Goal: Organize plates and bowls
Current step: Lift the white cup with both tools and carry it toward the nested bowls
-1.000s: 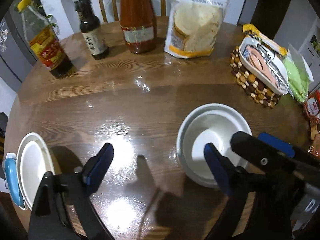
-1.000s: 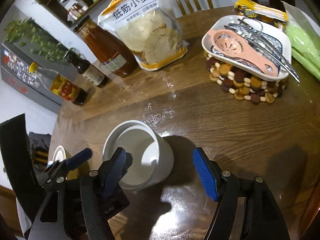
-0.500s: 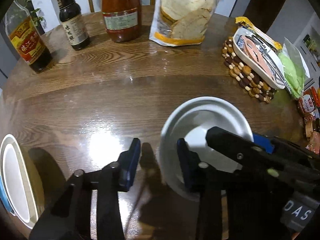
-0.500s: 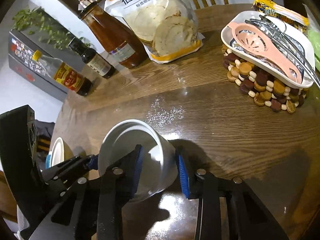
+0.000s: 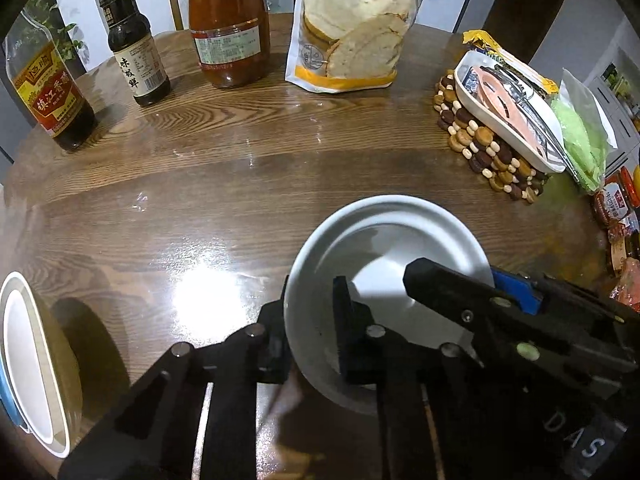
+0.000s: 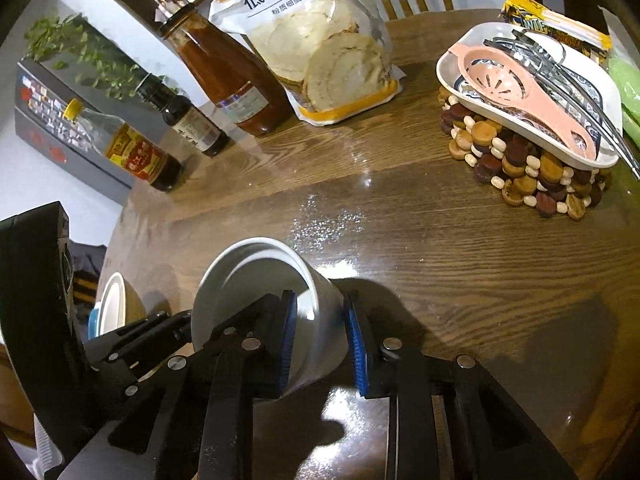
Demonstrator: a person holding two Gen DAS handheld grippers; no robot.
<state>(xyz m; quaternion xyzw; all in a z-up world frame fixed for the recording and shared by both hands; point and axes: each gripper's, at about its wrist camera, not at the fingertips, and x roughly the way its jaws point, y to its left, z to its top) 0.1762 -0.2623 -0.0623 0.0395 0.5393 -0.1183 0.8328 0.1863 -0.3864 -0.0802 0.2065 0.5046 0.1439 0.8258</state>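
- Closed in on the white bowl [image 5: 384, 256] from both sides since a second ago, jaws of both grippers having just been narrowing from wide apart onto its rim.
- At nine o'clock in the left wrist view, at the table's [image 5: 240, 184] edge: stacked dishes [image 5: 28, 360], white over blue, well apart from the bowl.
- Along ten to twelve o'clock: vinegar bottle [image 5: 48, 96], dark soy bottle [image 5: 134, 52], red sauce bottle [image 5: 226, 28], flour bag [image 5: 352, 36], all upright.
- Near six o'clock: left gripper [image 5: 310, 332] clenched on the bowl's left wall, one finger outside, the other inside.
- Just right of centre: bowl resting on the table, tilted in the right wrist view, mouth toward ten o'clock.
- At four o'clock: right gripper [image 6: 320, 340] grasping the bowl's right wall, blue pads [image 6: 356, 344] one inside and one outside; whether pressing fully hard to tell, but touching.
- At two o'clock: beaded trivet [image 5: 480, 148] carrying a white tray [image 5: 516, 140] with a pink strainer [image 6: 520, 92] and metal utensils.
- Far right: green bag [image 5: 580, 136] beside the tray.
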